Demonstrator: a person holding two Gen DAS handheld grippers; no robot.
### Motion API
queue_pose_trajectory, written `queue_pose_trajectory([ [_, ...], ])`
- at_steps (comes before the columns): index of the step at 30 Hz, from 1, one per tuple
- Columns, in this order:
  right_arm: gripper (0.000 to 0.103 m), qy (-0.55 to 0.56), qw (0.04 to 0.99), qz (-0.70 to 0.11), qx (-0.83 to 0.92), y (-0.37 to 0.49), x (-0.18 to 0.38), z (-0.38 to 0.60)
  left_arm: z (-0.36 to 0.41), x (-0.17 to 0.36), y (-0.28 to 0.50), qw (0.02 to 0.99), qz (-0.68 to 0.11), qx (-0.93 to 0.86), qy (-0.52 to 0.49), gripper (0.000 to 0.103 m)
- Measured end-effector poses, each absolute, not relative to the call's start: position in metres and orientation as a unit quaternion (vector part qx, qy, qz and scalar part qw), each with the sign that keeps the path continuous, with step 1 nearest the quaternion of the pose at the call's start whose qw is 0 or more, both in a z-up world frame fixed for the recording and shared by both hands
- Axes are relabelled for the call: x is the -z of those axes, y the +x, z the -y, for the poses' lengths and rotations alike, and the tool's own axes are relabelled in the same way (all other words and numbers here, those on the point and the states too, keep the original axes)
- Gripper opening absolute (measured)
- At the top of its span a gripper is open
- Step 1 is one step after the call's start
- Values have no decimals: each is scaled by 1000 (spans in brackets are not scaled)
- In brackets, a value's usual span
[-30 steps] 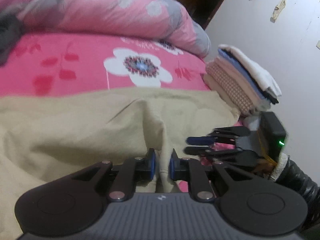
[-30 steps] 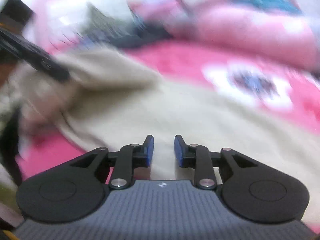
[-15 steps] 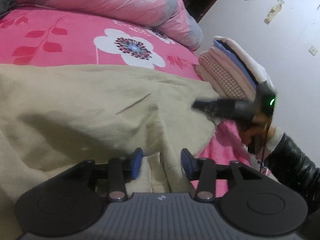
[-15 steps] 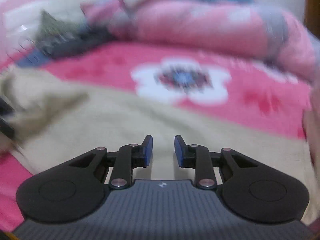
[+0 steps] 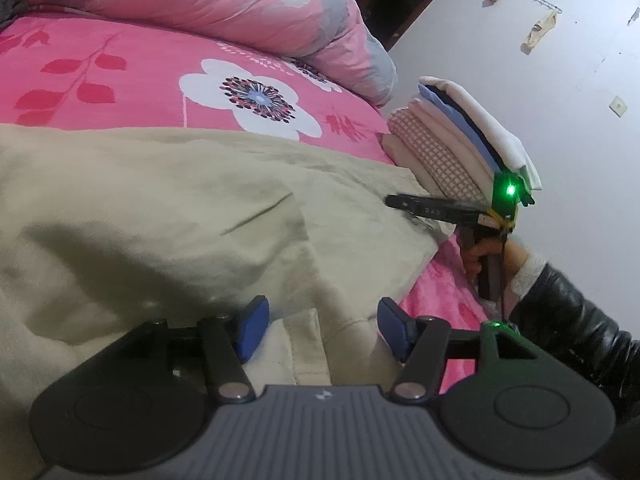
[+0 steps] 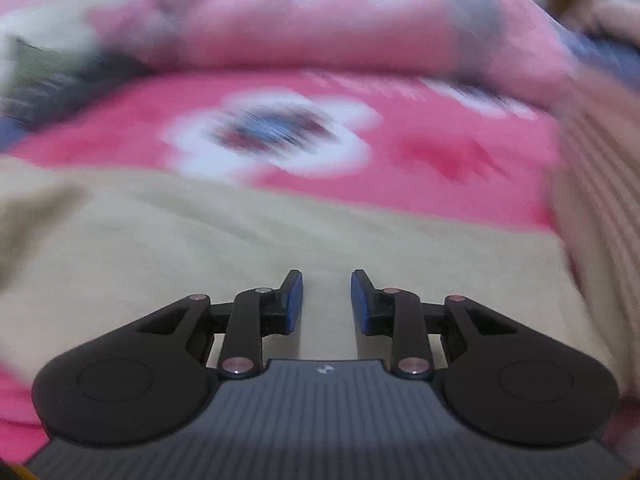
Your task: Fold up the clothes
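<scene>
The beige garment (image 5: 192, 200) lay spread on the bed (image 5: 120, 72), covering most of the near part of the pink flowered sheet. It was not flat: a fold ridge ran toward the left claw (image 5: 320, 330), and a hem edge lay between its blue pads. This claw stood wide apart and gripped nothing, only straddling the cloth. The right claw (image 6: 326, 304) hovered low over the same garment, its pads a small gap apart with nothing between them; its view was blurred, so finer detail was not clear. In the left view this claw reached over the garment's far right corner.

A stack of folded clothes (image 5: 460, 144) sat at the bed's edge, just beside the garment, so part of the work seemed already done. For the beige piece, I judged the folding as hardly begun: it needed smoothing, folding, and placing on the stack.
</scene>
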State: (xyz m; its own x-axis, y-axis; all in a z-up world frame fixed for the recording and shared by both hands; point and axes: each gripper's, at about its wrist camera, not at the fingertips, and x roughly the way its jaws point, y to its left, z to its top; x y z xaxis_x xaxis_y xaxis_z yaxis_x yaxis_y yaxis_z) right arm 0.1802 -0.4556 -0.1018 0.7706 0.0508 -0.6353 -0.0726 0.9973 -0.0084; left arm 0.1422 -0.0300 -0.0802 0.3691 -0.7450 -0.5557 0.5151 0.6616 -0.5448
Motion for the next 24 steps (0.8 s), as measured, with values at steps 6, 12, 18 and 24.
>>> queue_pose_trajectory([
  [6,31,19,945,-310,101,133,82,483,34,71,139,828,-395,371,-143,70],
  [12,47,30,968,-251,12,107,42,420,23,43,120,854,-344,357,-159,84],
  [18,53,19,969,-228,-99,107,22,342,-13,15,99,881,-283,336,-175,84],
  [24,62,-62,952,-211,-211,98,7,245,-124,7,81,919,-219,221,-242,84],
])
